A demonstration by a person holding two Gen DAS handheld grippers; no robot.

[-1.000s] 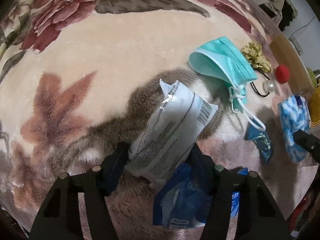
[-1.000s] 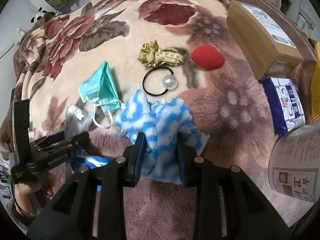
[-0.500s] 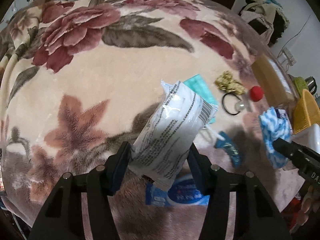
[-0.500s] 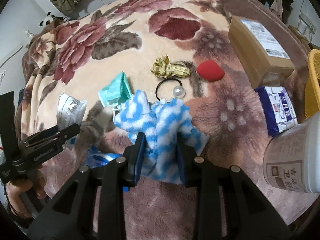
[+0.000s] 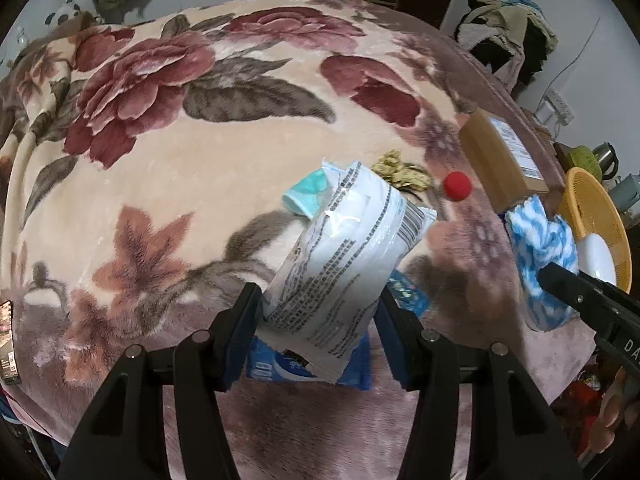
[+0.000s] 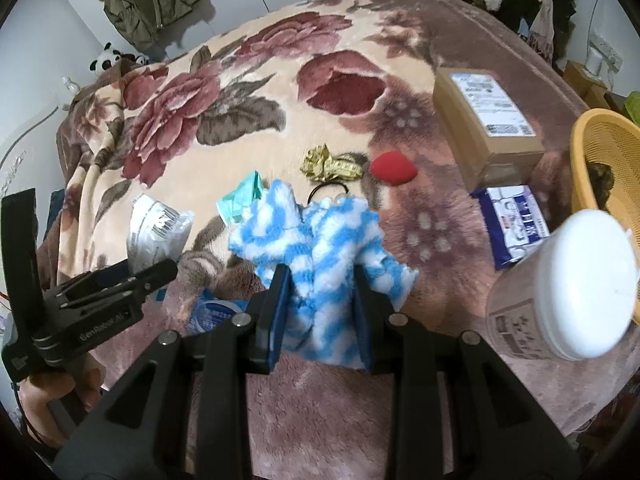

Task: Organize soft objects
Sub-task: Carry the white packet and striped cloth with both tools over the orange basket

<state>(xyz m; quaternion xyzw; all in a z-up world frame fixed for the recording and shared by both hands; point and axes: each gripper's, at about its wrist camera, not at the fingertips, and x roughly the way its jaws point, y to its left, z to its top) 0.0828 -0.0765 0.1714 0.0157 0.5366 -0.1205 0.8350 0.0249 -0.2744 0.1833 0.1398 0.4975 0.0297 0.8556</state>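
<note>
Left gripper (image 5: pixel 316 316) pinches the white packet (image 5: pixel 344 256) between both fingers. Right gripper (image 6: pixel 320 312) pinches the blue-white cloth (image 6: pixel 320 248) likewise.

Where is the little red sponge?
In the right wrist view, the red sponge lies on the flowery blanket, between the crumpled yellow tape measure and the cardboard box.

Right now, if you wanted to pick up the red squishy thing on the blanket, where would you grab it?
Probably across the middle of the red sponge, coming straight down from above. It lies flat on the blanket, egg-shaped with one pointed end, so its fat rounded body gives the fingers the most to squeeze. Both grippers are full: the left gripper holds a white packet, the right gripper a fluffy cloth.
</note>
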